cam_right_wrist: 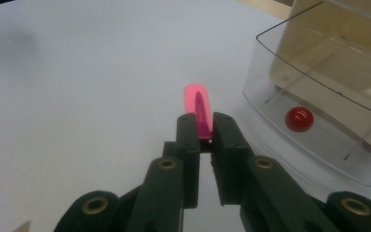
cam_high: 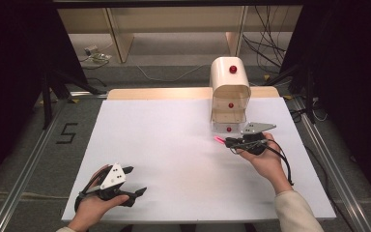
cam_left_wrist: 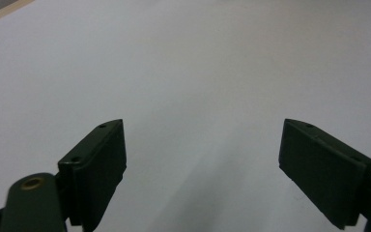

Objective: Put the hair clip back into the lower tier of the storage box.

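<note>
Pink clip [cam_right_wrist: 198, 110]: clamped in right gripper [cam_right_wrist: 204, 126], sticking out at 12 o'clock
Drawer unit [cam_right_wrist: 319, 145]: at 2 o'clock
Left gripper [cam_left_wrist: 203, 159]: jaws spread, nothing between

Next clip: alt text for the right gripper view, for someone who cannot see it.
The right hand-held gripper is shut on a slim pink clip that sticks out forward over the white table. To the right stands a clear plastic drawer with a red knob.

White table [cam_high: 174, 145] bears a cream drawer cabinet [cam_high: 230, 92].
</note>
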Action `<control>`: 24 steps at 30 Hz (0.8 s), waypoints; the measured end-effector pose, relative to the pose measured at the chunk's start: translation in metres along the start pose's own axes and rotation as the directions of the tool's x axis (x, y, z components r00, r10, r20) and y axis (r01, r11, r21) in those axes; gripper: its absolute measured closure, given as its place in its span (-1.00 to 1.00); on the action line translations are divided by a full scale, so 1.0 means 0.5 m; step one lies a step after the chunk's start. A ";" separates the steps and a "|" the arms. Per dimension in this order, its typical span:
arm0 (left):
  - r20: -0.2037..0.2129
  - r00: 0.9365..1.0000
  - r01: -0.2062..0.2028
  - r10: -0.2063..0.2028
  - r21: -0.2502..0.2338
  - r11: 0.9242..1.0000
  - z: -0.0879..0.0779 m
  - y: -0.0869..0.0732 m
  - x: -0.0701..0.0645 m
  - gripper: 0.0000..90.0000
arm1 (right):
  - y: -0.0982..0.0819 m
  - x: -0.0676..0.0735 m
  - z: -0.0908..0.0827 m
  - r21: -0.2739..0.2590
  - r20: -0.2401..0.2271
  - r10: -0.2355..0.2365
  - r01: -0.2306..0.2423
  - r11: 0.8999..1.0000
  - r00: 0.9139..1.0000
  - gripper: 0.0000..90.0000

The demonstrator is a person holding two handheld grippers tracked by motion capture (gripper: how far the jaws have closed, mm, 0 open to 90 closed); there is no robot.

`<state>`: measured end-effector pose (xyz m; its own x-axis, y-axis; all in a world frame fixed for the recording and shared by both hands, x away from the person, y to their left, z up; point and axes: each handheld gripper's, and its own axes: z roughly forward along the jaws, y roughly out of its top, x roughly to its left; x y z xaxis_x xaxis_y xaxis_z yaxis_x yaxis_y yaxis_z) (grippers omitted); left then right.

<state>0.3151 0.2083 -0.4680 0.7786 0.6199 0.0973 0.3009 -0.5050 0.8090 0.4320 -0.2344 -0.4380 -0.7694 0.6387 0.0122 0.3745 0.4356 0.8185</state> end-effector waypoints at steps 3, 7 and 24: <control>0.002 1.000 0.002 -0.002 0.001 1.000 0.000 0.000 0.000 -0.62 | 0.002 0.000 -0.003 -0.003 0.004 0.002 -0.002 1.000 1.000 0.84; 0.001 1.000 0.008 -0.008 -0.005 1.000 0.001 0.000 0.000 -0.62 | 0.005 -0.001 -0.005 -0.006 0.011 0.005 -0.005 1.000 1.000 0.84; -0.001 1.000 0.006 -0.006 -0.007 1.000 0.001 -0.001 0.001 -0.62 | 0.013 -0.001 -0.015 -0.015 0.034 0.024 -0.023 1.000 0.999 0.84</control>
<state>0.3154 0.2084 -0.4685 0.7763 0.6234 0.0931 0.3016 -0.4970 0.8137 0.4310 -0.2368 -0.4284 -0.7419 0.6704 0.0120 0.3845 0.4107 0.8267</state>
